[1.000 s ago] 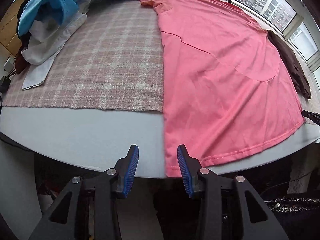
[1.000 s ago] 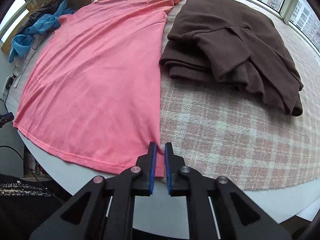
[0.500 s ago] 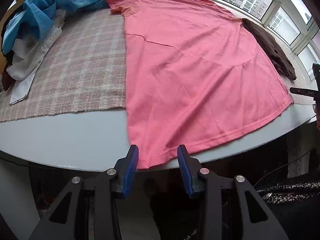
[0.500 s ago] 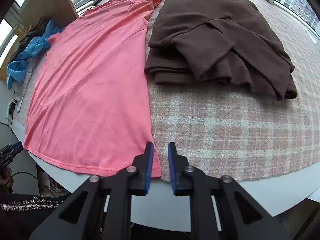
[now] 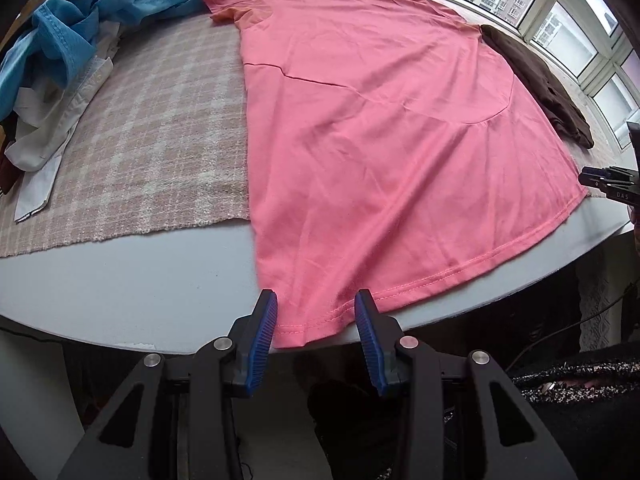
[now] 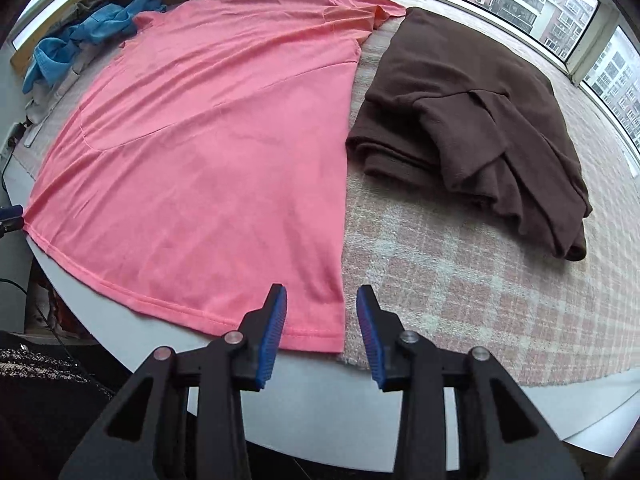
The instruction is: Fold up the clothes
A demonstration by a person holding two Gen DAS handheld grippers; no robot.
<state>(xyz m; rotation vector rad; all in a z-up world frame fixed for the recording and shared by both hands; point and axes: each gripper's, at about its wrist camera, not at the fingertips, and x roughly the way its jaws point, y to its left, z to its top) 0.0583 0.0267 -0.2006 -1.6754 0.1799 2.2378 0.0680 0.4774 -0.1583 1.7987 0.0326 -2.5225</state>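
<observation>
Pink-and-cream checked cloth (image 6: 500, 280) over a pale grey table (image 5: 120, 292), windows (image 6: 540, 0) behind, folded brown garment (image 6: 480, 120) on one side, blue and white heap (image 5: 60, 60) on the other. Pink T-shirt (image 5: 380, 140) spread flat between them, each hem corner lying between wide-open jaws, left gripper (image 5: 316, 332) and right gripper (image 6: 322, 330) holding nothing. Far collar edge hard to make out.
</observation>
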